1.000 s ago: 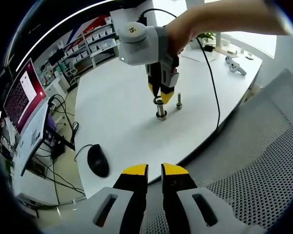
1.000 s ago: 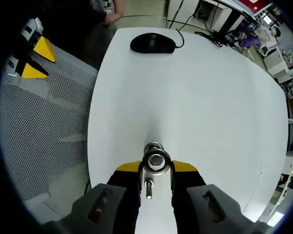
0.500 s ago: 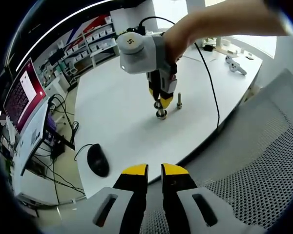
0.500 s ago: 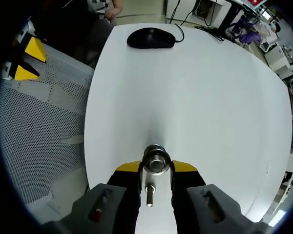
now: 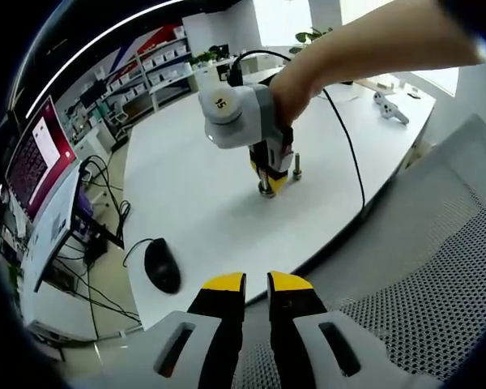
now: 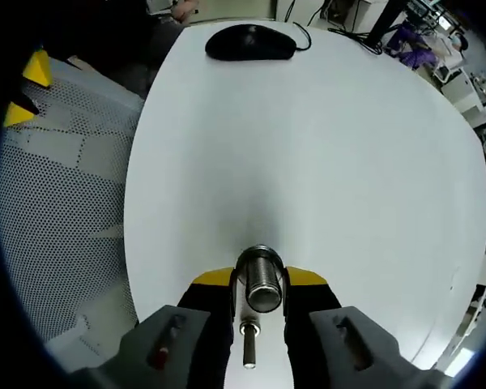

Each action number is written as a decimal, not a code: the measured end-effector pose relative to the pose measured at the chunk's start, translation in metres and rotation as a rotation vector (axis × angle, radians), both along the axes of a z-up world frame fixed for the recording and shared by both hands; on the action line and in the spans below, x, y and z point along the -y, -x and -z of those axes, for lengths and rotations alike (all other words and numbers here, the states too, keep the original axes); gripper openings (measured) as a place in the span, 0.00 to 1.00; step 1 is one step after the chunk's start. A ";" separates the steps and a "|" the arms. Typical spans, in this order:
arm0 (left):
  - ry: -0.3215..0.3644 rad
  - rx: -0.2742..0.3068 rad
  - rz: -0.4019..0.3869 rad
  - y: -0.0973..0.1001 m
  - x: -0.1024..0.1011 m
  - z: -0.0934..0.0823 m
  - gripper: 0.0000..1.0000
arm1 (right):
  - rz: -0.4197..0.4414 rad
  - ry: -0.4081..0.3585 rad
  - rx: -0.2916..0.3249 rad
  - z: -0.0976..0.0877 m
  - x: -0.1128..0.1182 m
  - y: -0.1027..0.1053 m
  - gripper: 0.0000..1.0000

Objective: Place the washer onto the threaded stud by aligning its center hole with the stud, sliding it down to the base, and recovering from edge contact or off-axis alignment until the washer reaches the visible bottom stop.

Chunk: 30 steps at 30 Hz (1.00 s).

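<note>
Jaws of the left gripper [image 5: 256, 284] rise yellow-tipped at the near bottom of the left gripper view, nearly pressed together with only a thin slit between them and nothing held, hanging over a grey perforated mesh surface [image 5: 437, 235] off the table's near edge. Past them lies the white table [image 5: 194, 203], with a black computer mouse [image 5: 162, 267] near its near left corner, its cable running off the edge. Toward the middle of the table the right gripper [image 5: 268, 173], held in a person's hand [image 5: 296, 85], points down over the threaded stud [image 5: 265, 190]; its yellow tips sit low around the stud, close to the tabletop. Just beside it stands a second, thinner upright bolt [image 5: 296, 166]. A black cable [image 5: 352, 146] trails from the gripper across the table to its near edge. Farther off, shelving and a red-lit monitor [image 5: 36, 162] line the room.

In the right gripper view, the right gripper's [image 6: 258, 285] jaws are spread either side of the threaded stud [image 6: 262, 279], whose threaded barrel fills the gap between the yellow tips; whether the pads touch it cannot be told. The washer cannot be made out separately from the stud here. The thin bolt [image 6: 249, 348] shows between the jaw bodies. Across the table, the mouse [image 6: 248, 41] sits near the far edge, and the left gripper's yellow tips [image 6: 28, 89] show over the mesh at the left.
</note>
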<state>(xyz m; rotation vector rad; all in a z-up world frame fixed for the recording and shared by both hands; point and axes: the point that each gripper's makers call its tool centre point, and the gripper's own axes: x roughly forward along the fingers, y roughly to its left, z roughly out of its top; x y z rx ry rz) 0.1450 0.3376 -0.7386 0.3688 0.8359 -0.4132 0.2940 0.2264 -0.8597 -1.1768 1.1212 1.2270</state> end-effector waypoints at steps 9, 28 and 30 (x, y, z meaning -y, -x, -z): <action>0.003 0.005 0.001 0.000 0.000 -0.001 0.08 | 0.002 -0.063 0.000 -0.007 -0.006 0.004 0.40; -0.007 0.015 -0.005 -0.001 -0.001 -0.003 0.08 | 0.441 -0.695 0.156 -0.176 0.067 0.032 0.56; -0.004 0.021 -0.011 -0.002 -0.001 -0.004 0.08 | 0.499 -0.766 0.167 -0.190 0.085 0.042 0.59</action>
